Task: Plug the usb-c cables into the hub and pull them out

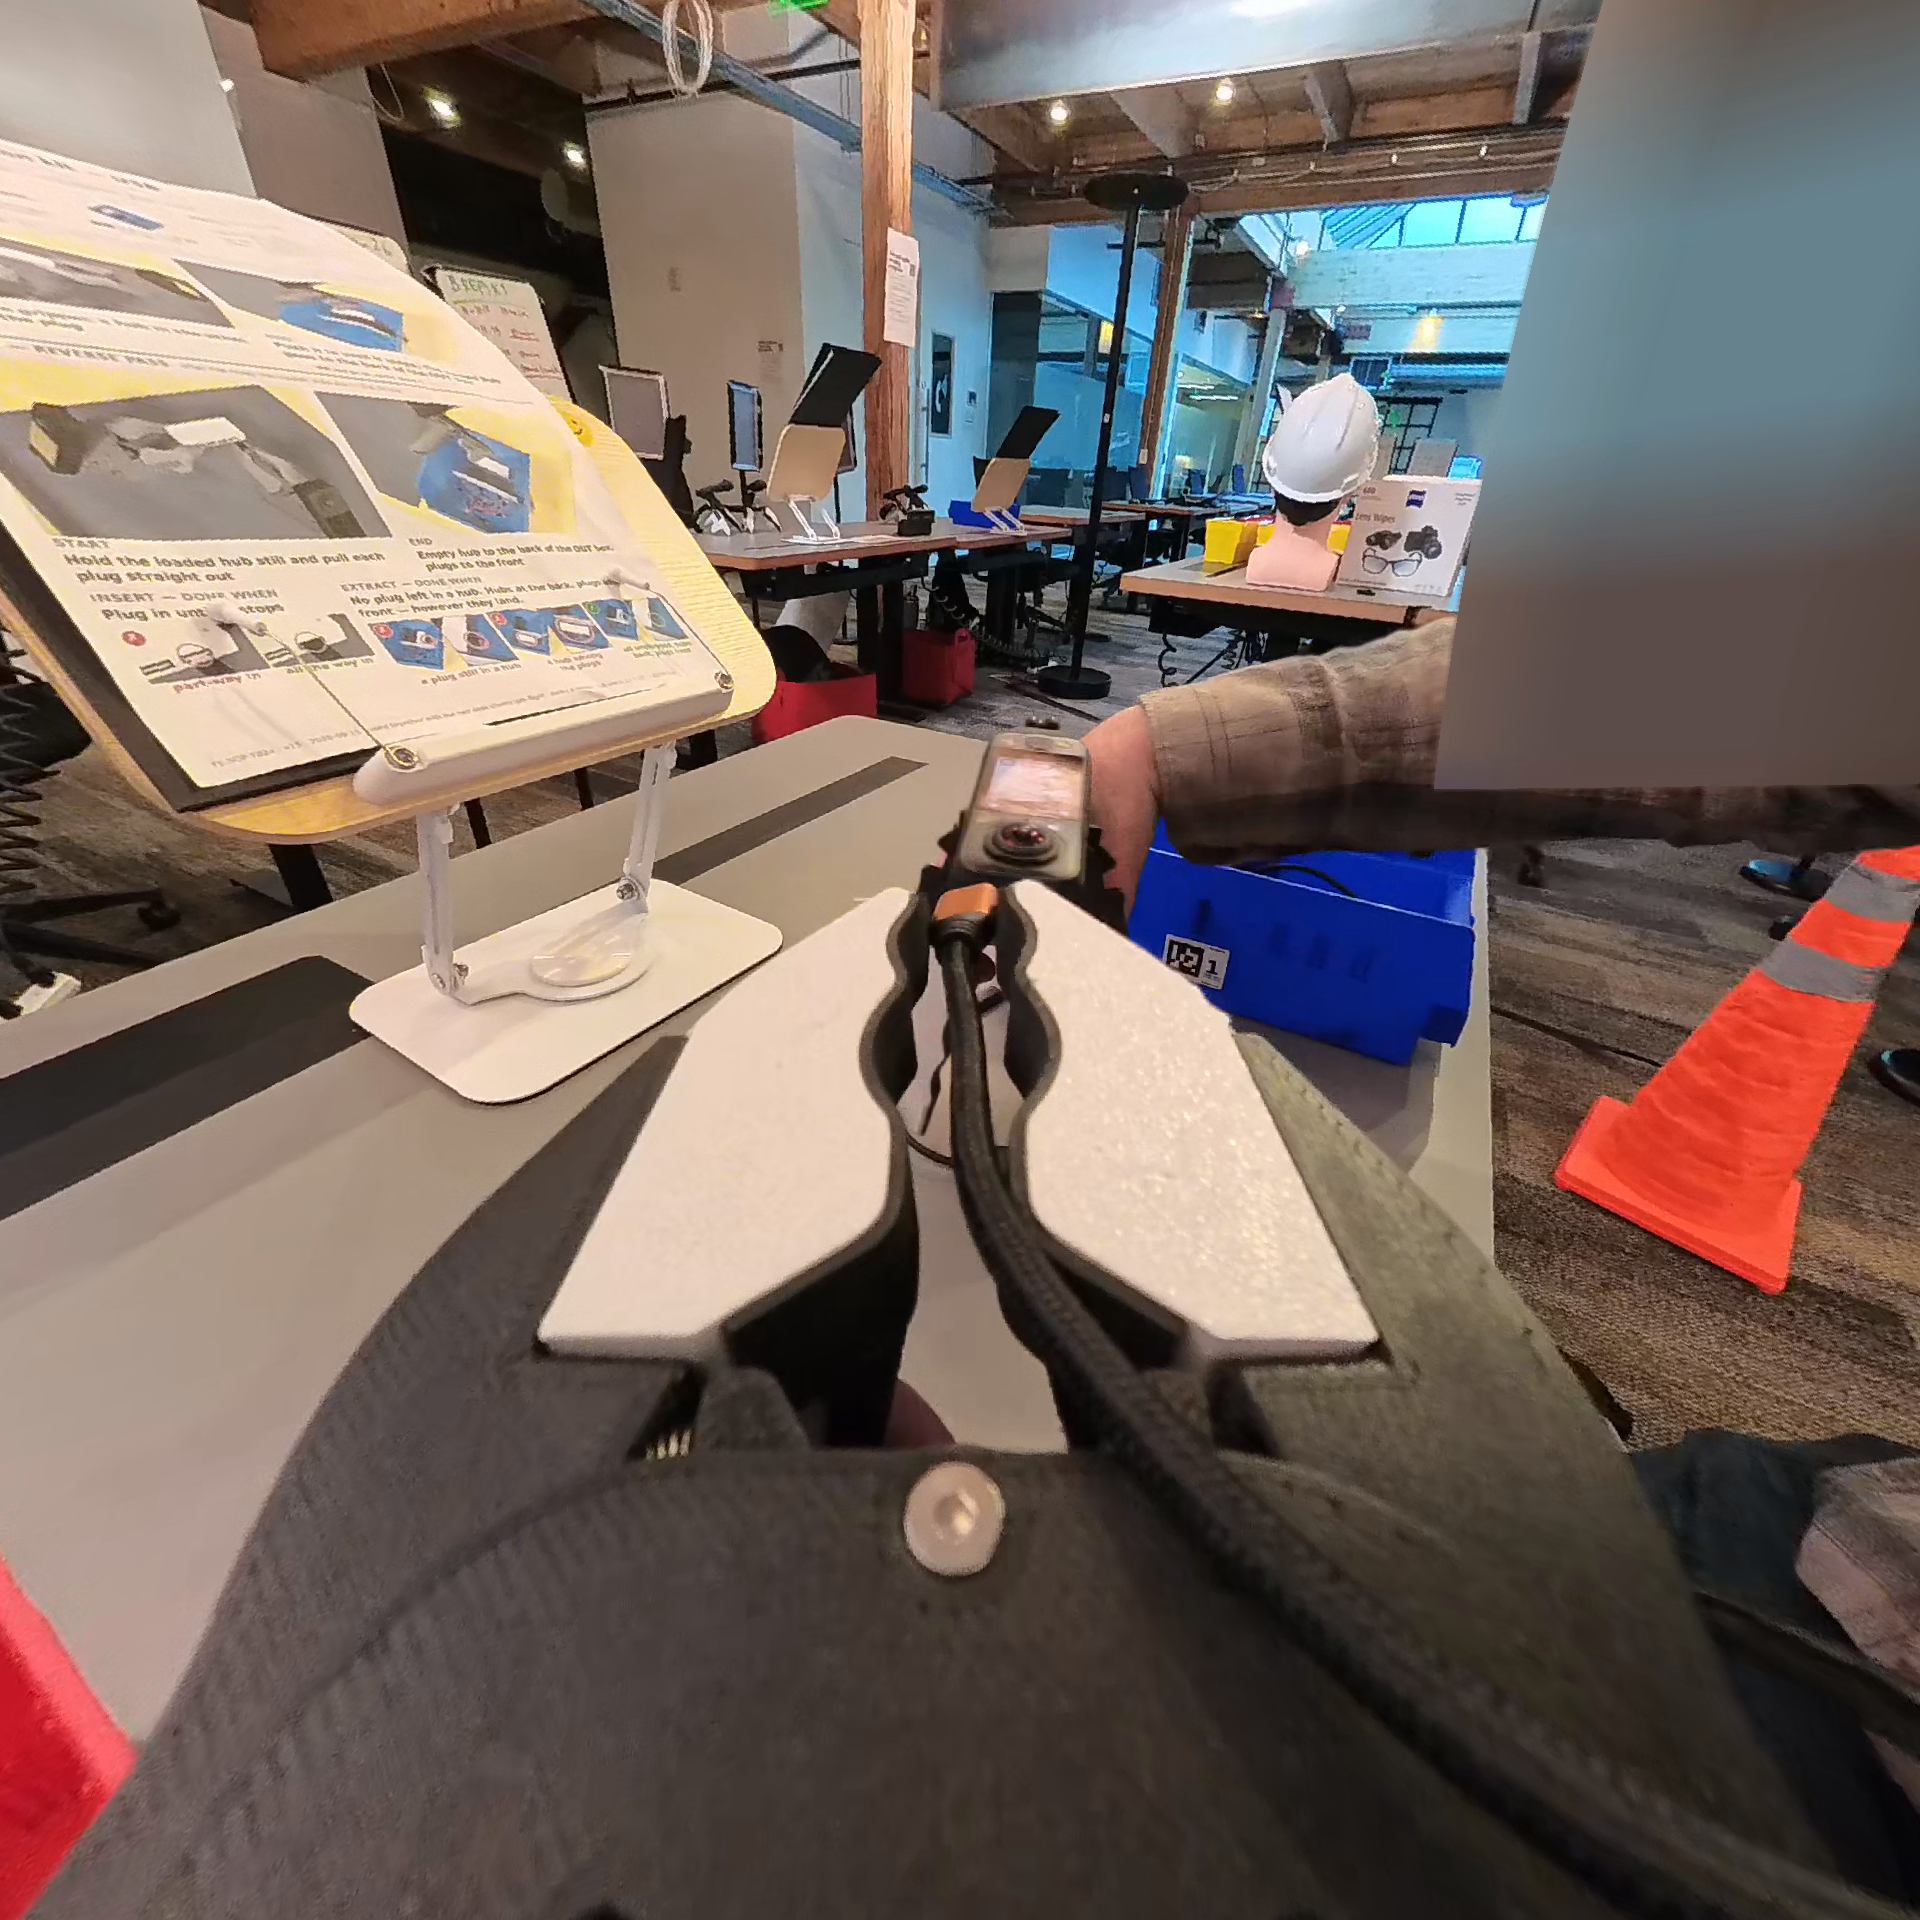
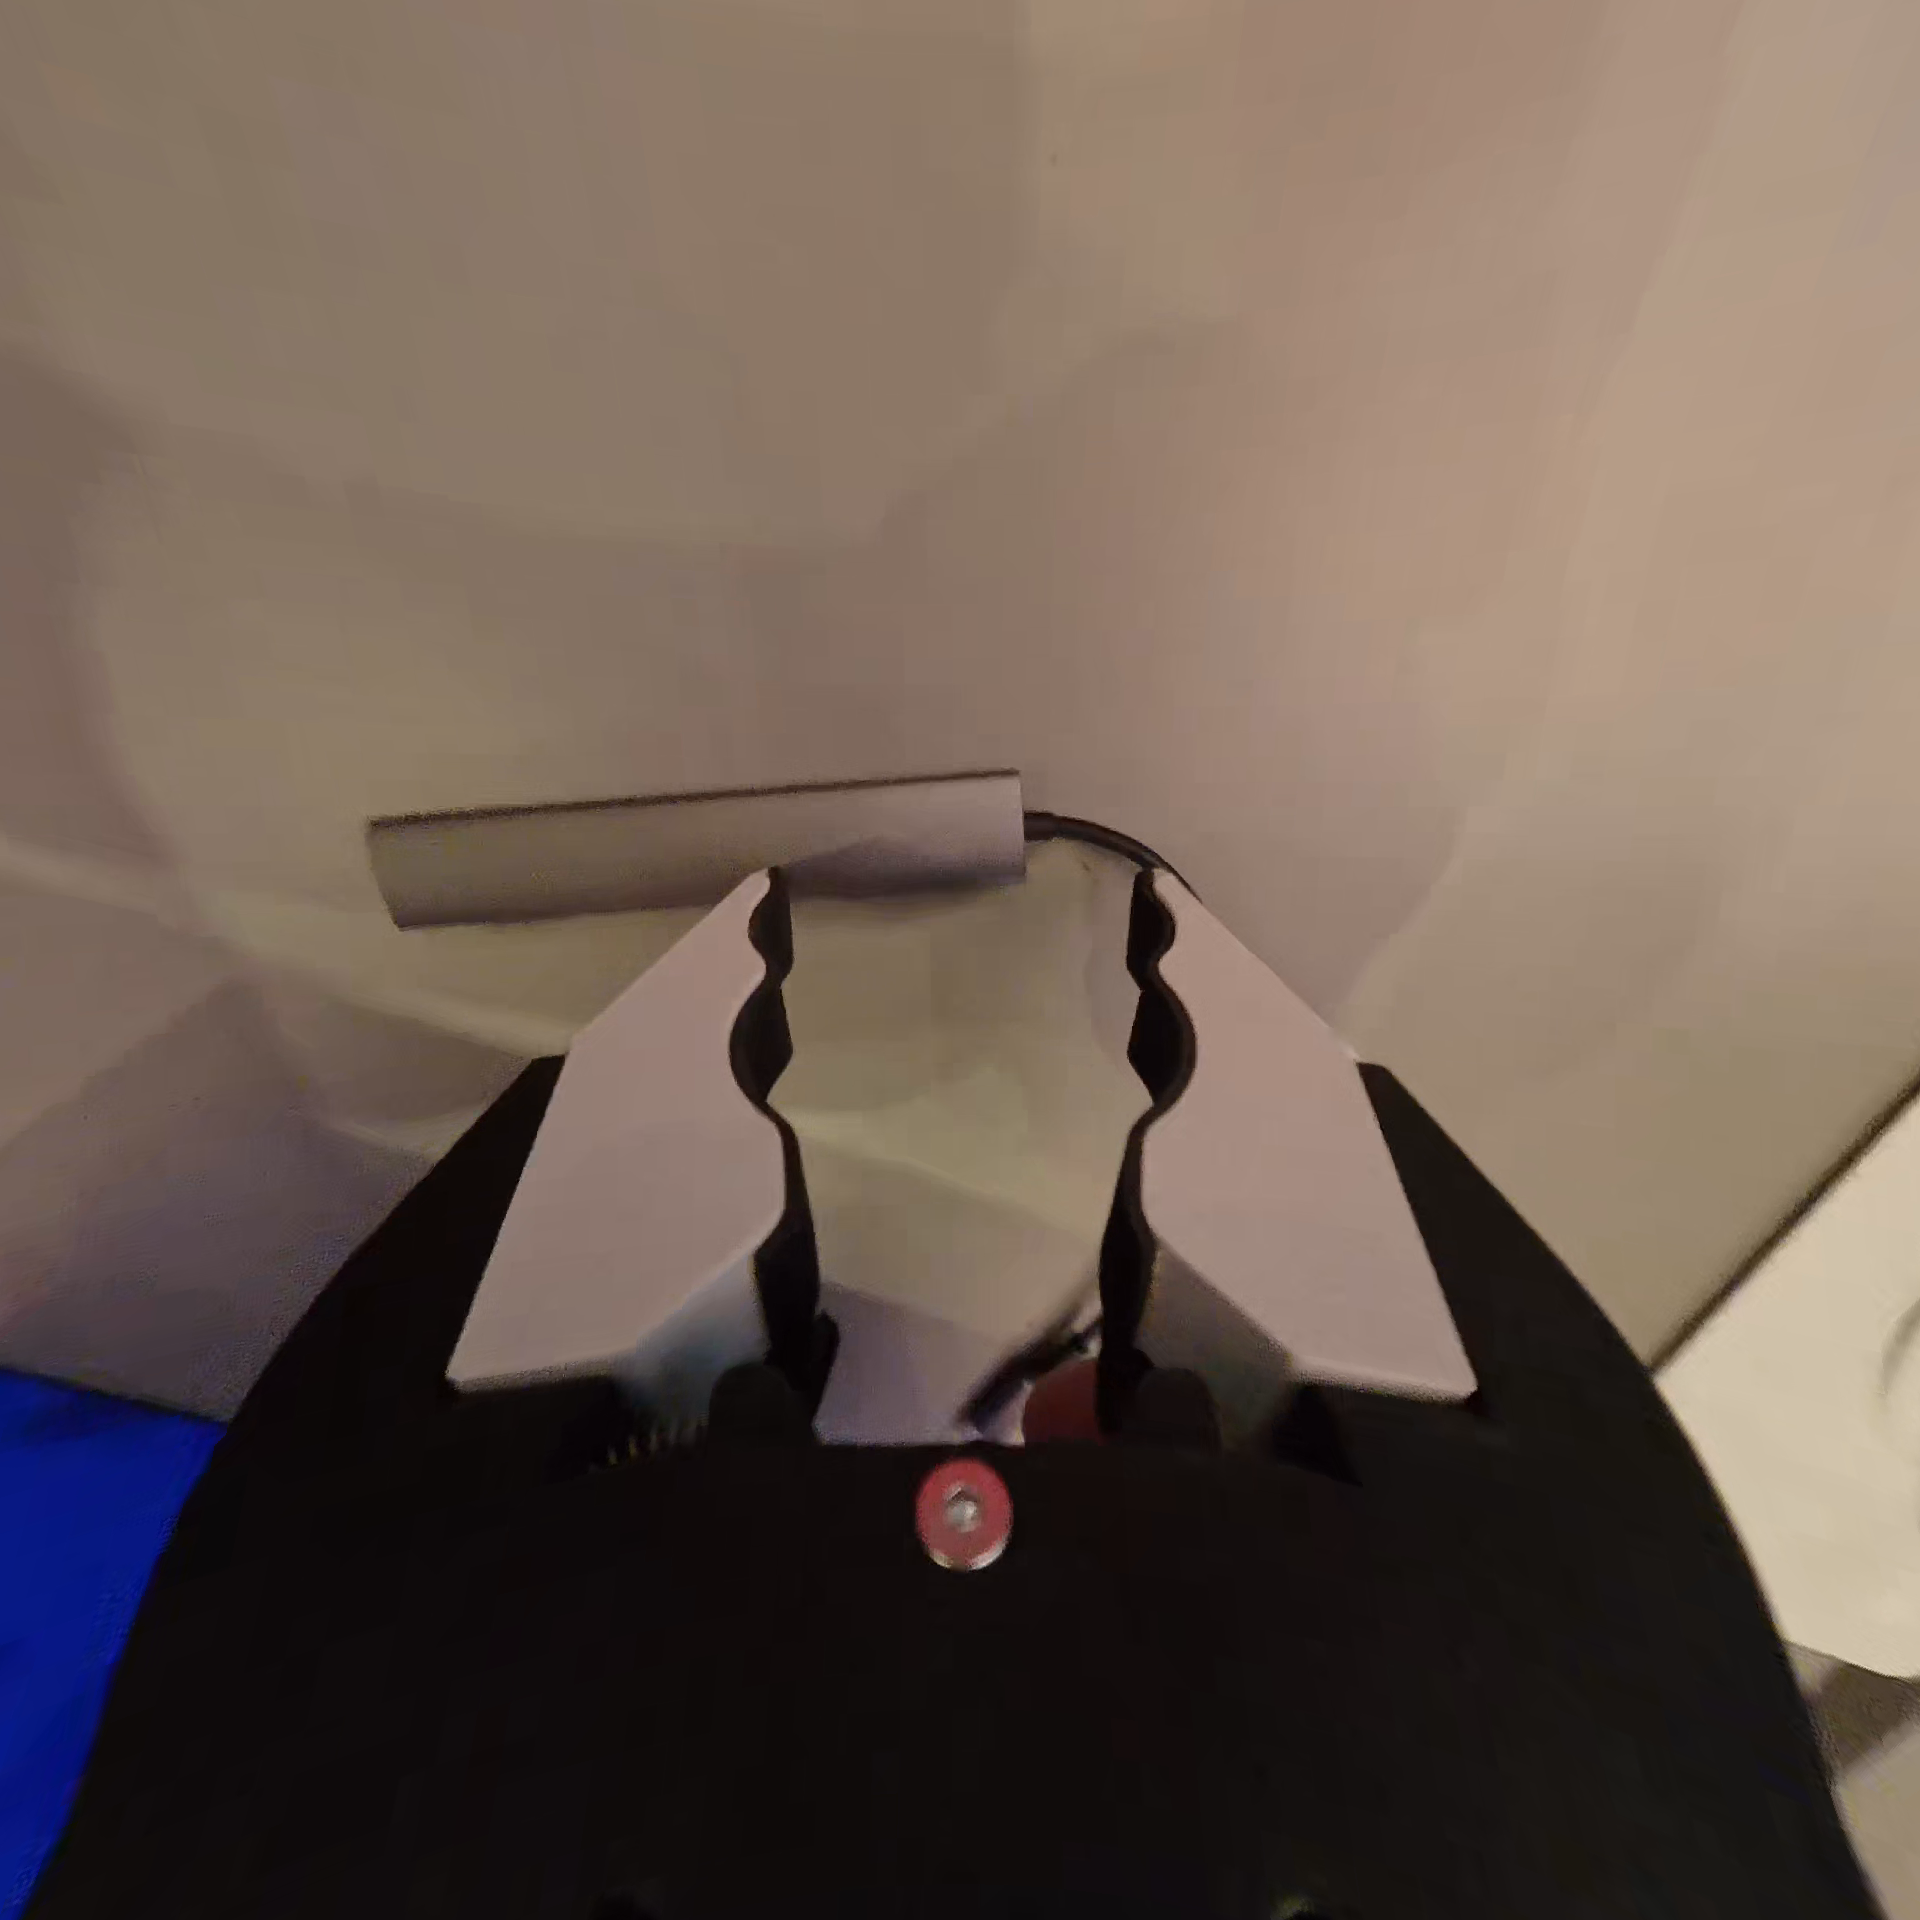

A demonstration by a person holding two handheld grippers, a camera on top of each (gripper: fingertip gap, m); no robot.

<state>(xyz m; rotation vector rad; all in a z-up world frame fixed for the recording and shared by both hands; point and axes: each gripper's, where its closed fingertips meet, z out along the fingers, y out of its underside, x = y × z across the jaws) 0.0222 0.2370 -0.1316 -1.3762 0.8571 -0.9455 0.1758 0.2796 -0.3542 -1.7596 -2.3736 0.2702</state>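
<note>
Gripping a braided black cable [image 1: 971,1049] just behind its orange-collared plug, the left gripper [image 1: 961,914] is held above the tabletop [image 1: 260,1247]. The right gripper [image 2: 956,883] is spread wide before a grey hub [image 2: 623,857], judged light, rigid, best pinched across its flat sides.

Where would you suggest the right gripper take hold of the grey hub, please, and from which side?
Probably around the middle of the hub, closing across its narrow width. It lies as a long slim bar crosswise ahead of the open right gripper, so coming straight forward fits. Stay clear of its right end, where the hub's own cable leaves.
</note>
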